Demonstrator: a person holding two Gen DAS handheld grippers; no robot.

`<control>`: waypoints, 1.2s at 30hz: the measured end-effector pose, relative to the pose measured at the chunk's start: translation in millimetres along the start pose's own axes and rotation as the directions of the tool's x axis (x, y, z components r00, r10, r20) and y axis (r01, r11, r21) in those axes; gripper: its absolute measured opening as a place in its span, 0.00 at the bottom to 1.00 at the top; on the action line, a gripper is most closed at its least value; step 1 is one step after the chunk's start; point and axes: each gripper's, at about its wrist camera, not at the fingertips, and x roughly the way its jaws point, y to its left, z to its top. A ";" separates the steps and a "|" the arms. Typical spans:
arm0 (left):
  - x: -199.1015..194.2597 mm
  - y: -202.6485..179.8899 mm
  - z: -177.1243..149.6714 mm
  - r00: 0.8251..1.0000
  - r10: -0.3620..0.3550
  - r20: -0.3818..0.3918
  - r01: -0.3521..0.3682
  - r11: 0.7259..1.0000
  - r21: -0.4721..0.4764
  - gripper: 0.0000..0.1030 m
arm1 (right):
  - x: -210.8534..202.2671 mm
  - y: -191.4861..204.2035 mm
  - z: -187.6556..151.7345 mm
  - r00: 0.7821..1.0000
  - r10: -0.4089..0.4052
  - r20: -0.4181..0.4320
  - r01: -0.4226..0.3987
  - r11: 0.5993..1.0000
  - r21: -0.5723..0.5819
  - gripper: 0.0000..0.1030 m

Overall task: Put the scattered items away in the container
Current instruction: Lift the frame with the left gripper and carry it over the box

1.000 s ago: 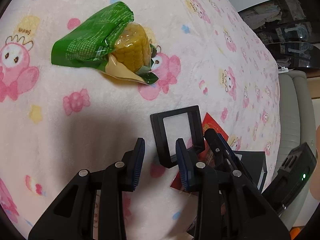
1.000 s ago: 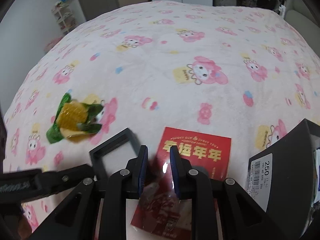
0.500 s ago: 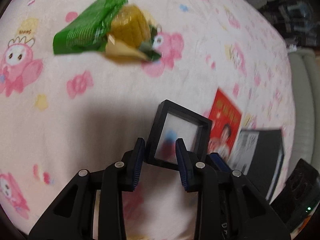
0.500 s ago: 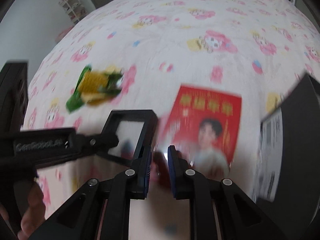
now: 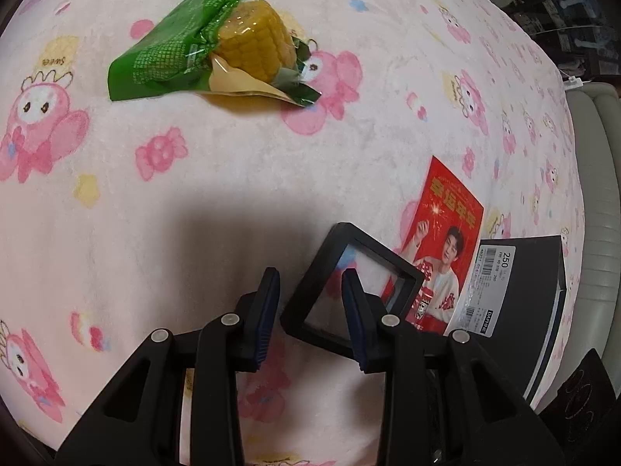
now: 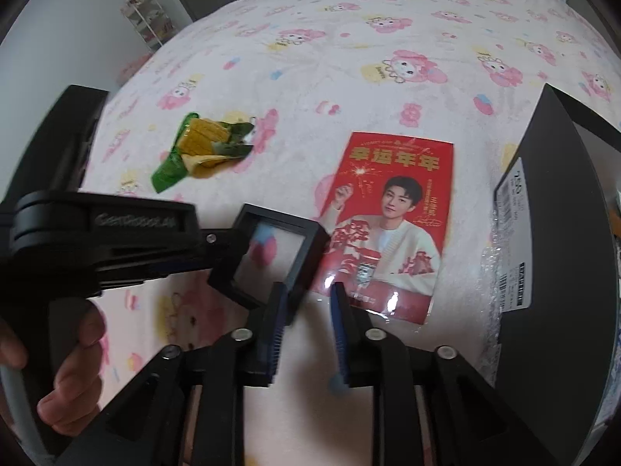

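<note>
A black square frame (image 5: pixel 372 268) with a clear film hangs tilted above the pink blanket. My left gripper (image 5: pixel 310 277) is shut on its near left part. From the right wrist view, that left gripper (image 6: pixel 217 256) reaches in from the left with the frame (image 6: pixel 279 248) at its tip. My right gripper (image 6: pixel 308 289) is open and holds nothing; its left finger overlaps the frame's near corner. A red photo card (image 6: pixel 392 217) lies flat just beyond it. A packaged corn cob (image 5: pixel 233 50) lies farther off. The black box (image 5: pixel 520 295) sits at the right.
The bed is covered by a pink cartoon-print blanket (image 5: pixel 194 178). A person's hand (image 6: pixel 73 369) grips the left gripper's handle at the lower left. A grey sofa (image 5: pixel 597 194) borders the bed on the right. Shelves (image 6: pixel 147 19) stand by the far wall.
The black frame went from lying flat on the blanket to tilted and lifted at my left gripper. My right gripper pulled back from over the red card, which now lies fully in view.
</note>
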 end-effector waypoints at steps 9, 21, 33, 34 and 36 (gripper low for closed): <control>7.0 -20.8 -16.6 1.000 0.022 -0.020 -0.020 0.995 0.093 0.29 | 9.4 1.8 -3.2 0.998 -0.052 -0.027 0.051 0.997 -0.054 0.28; 24.8 -23.9 -8.8 0.999 0.019 -0.045 -0.015 0.996 0.091 0.31 | 16.1 -4.8 1.5 0.996 -0.080 -0.038 0.078 0.995 -0.061 0.23; -52.9 -47.7 -85.1 0.968 -0.248 0.031 0.227 0.924 0.308 0.32 | -97.3 -7.0 -36.6 0.992 -0.094 0.088 0.101 0.992 -0.079 0.22; -53.3 -64.5 -89.5 0.964 -0.263 0.036 0.237 0.915 0.326 0.32 | -108.5 -9.6 -38.5 0.991 -0.088 0.103 0.097 0.992 -0.077 0.22; -63.4 -89.5 -101.9 0.959 -0.280 0.044 0.245 0.898 0.365 0.32 | -133.5 -17.3 -45.1 0.987 -0.082 0.138 0.093 0.993 -0.078 0.22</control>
